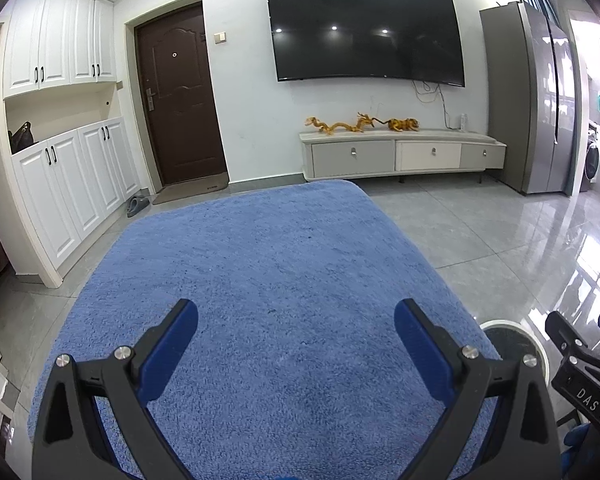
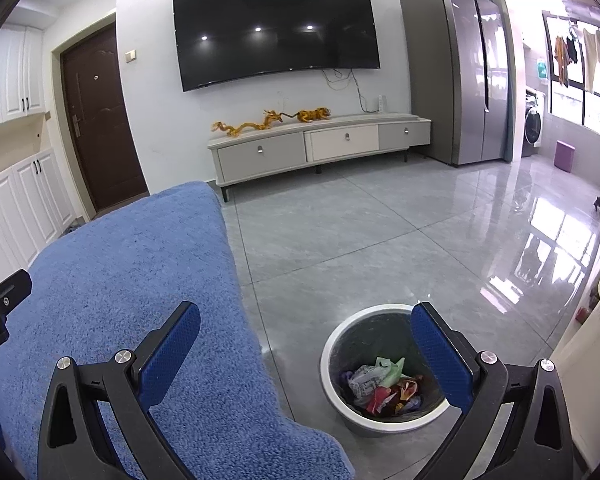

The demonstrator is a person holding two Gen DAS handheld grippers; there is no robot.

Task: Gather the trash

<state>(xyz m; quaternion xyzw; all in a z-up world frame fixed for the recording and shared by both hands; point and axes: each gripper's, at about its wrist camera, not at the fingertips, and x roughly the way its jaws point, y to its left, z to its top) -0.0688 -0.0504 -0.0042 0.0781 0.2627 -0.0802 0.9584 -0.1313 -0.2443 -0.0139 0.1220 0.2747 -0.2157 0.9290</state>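
The left gripper (image 1: 296, 344) hovers over the blue towel (image 1: 260, 280) on the counter, fingers apart and holding nothing. The right gripper (image 2: 306, 354) hangs past the towel's edge above the bin (image 2: 340, 344), fingers apart and empty. Crumpled trash (image 2: 384, 390) lies inside the bin on the floor (image 2: 380, 240).

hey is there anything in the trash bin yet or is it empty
Not empty. The trash bin stands upright on the floor, with crumpled wrappers and bags piled at its bottom, well below the rim.
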